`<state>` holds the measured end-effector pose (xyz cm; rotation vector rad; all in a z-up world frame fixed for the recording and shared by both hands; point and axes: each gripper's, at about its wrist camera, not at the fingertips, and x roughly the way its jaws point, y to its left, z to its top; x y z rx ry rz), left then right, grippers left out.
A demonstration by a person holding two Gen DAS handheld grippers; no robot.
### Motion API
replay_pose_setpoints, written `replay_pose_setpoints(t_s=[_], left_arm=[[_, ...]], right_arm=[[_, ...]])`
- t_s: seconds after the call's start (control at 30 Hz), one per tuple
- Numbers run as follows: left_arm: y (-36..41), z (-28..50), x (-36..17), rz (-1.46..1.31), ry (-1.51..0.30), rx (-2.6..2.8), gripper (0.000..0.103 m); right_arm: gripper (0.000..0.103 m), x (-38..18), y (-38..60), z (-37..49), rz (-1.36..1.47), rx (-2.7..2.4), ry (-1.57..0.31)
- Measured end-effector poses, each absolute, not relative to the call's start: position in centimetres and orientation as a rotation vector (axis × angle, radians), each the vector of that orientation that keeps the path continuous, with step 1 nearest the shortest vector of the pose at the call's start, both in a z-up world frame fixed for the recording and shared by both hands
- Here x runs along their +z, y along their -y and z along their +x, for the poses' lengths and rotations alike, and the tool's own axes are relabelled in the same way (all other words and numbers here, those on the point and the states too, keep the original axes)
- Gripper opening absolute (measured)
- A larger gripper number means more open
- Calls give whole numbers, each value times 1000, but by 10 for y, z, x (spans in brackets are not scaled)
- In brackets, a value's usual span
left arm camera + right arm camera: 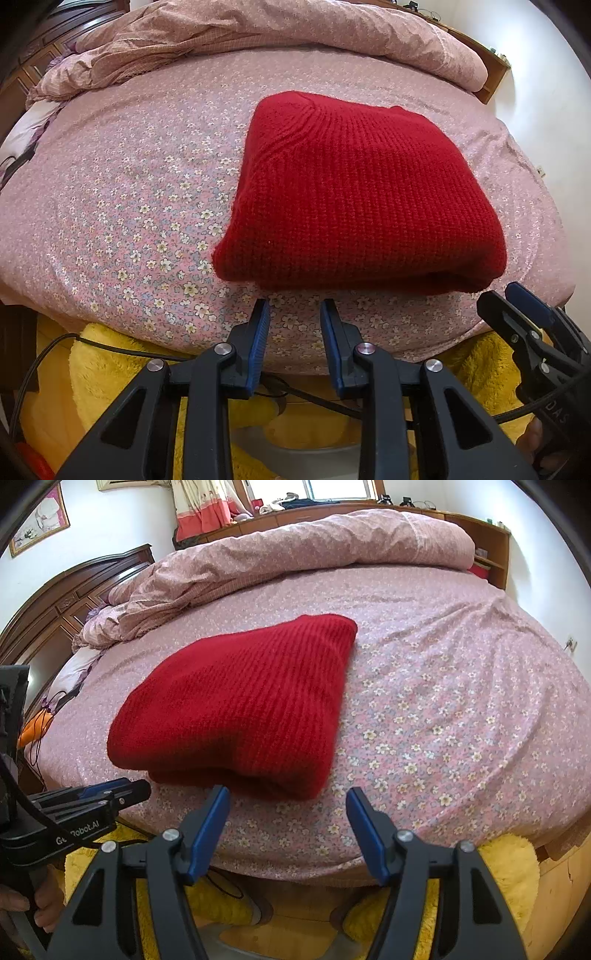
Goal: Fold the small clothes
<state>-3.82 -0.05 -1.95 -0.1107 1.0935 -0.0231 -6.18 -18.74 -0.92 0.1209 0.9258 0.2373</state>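
A red knitted sweater (354,192) lies folded into a thick rectangle on the pink floral bed sheet (129,206); it also shows in the right wrist view (240,709). My left gripper (294,306) is open and empty, just short of the sweater's near folded edge. My right gripper (288,794) is open wider and empty, at the sweater's near right corner without touching it. The right gripper shows at the right edge of the left wrist view (517,295), and the left gripper shows at the left of the right wrist view (122,788).
A crumpled pink duvet (295,550) is piled along the far side of the bed. A dark wooden headboard (74,587) stands at the left. A yellow fluffy fabric (110,384) and a black cable (55,347) hang below the bed's near edge.
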Motion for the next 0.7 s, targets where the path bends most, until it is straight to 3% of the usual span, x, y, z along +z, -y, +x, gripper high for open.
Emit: replay_pose_setpoints(t_s=[0.7], left_arm=[[1, -38, -20, -111, -1088, -20, 21]], right_arm=[[69, -7, 185, -63, 114, 236, -919]])
